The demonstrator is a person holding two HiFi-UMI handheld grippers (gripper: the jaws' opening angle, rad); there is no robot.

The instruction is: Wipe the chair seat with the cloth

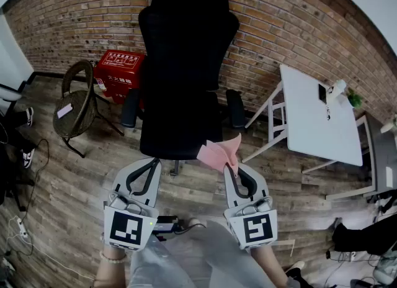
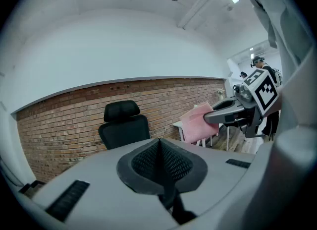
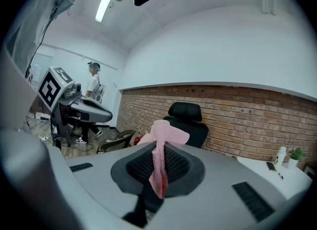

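Both tools sit nearest the head camera, low in its frame. Left hand-held gripper [image 1: 151,161]: jaws pressed together with nothing between them, confirmed in its own view [image 2: 159,147]. Right hand-held gripper [image 1: 233,170]: jaws clamped on the pink cloth [image 1: 219,152], which its own view [image 3: 159,162] shows pinched along the jaw line, with a loose flap standing above the tips.

Key relation: the black seat [image 1: 178,128] of the office chair [image 1: 186,32] lies directly ahead of both tools. The right one is nearer, at the seat's front right corner. The cloth's long axis runs from the jaws forward toward that corner, and in the head view its free end overlaps the seat edge. Contact cannot be confirmed. The left gripper view shows the cloth [image 2: 197,122] held in the air with the chair beyond it. Judgement: wiping has not begun. The coming move needs the right tool carried forward and down onto the seat.

Surface and room: the seat looks dark and flat, and no soiling can be made out. The chair stands on a wood-plank floor [image 1: 68,187], with a brick wall [image 1: 291,26] behind it. A white tabletop [image 1: 313,116] is to the chair's right and a red box [image 1: 118,74] to its left.
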